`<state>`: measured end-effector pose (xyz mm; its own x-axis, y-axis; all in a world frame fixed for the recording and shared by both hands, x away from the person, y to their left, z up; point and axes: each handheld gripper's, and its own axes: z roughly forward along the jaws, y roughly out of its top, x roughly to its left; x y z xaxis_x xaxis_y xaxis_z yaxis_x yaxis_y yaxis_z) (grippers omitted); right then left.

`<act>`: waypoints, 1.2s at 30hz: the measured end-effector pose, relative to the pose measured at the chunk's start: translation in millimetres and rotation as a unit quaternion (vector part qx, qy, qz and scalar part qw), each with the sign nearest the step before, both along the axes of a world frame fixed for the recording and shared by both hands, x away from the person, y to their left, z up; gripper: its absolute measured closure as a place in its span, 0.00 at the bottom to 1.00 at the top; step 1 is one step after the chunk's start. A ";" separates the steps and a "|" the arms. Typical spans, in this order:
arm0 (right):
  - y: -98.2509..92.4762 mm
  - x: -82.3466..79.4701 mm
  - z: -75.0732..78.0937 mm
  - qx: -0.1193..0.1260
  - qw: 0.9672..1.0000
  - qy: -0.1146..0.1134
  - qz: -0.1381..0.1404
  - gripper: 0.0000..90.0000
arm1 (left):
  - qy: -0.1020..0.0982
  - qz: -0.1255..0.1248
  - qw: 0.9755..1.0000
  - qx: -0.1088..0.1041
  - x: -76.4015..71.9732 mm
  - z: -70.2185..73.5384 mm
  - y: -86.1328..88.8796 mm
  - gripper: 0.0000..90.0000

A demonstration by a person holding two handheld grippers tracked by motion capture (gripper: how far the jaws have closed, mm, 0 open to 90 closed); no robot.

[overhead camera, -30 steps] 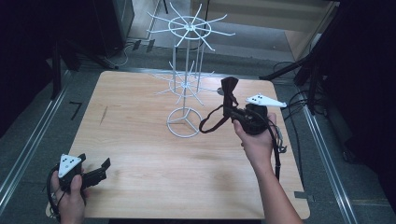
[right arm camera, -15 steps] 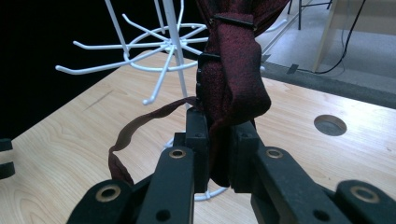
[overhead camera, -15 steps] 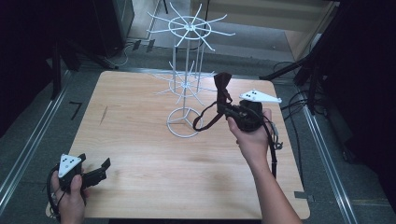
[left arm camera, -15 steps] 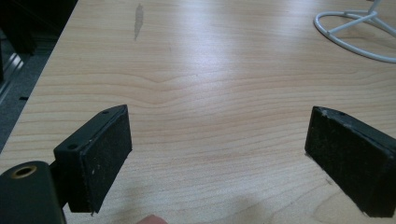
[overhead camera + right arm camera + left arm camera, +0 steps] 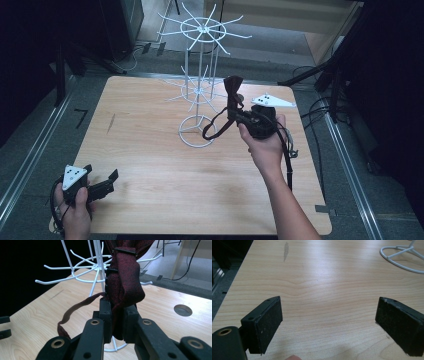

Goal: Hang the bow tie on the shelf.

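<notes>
A dark red bow tie (image 5: 233, 92) with a thin strap (image 5: 215, 127) is pinched upright in my right gripper (image 5: 235, 114), which is shut on it just right of the white wire hook rack (image 5: 199, 90). In the right gripper view the bow tie (image 5: 125, 282) rises from between the closed jaws of that gripper (image 5: 117, 312), and the rack's lower hooks (image 5: 75, 277) spread behind it. My left gripper (image 5: 112, 177) rests low at the table's near left corner, open. Bare wood lies between the wide jaws of the left gripper (image 5: 328, 317).
The rack's round wire base (image 5: 197, 131) stands mid-table on the wooden top (image 5: 150, 150); part of this ring (image 5: 402, 255) shows far right in the left gripper view. A round cable hole (image 5: 183, 310) sits in the table. Cables and dark stands surround the table.
My right gripper has drifted slightly left toward the rack with the bow tie in it. The left gripper has stayed where it was.
</notes>
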<state>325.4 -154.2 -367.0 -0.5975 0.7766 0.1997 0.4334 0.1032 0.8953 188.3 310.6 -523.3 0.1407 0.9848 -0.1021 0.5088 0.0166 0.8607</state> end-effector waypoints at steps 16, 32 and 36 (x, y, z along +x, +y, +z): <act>5.5 0.1 -0.8 0.006 1.000 0.003 0.005 0.92 | 0.000 0.000 1.000 0.000 0.0 0.0 -0.1 0.09; 23.0 9.7 -18.7 -0.020 1.000 0.013 -0.001 0.91 | -0.001 -0.001 1.000 0.000 0.0 -0.1 0.0 0.09; 26.4 12.4 -27.4 -0.023 1.000 0.017 -0.004 0.91 | -0.001 0.000 1.000 0.000 0.0 0.0 0.0 0.09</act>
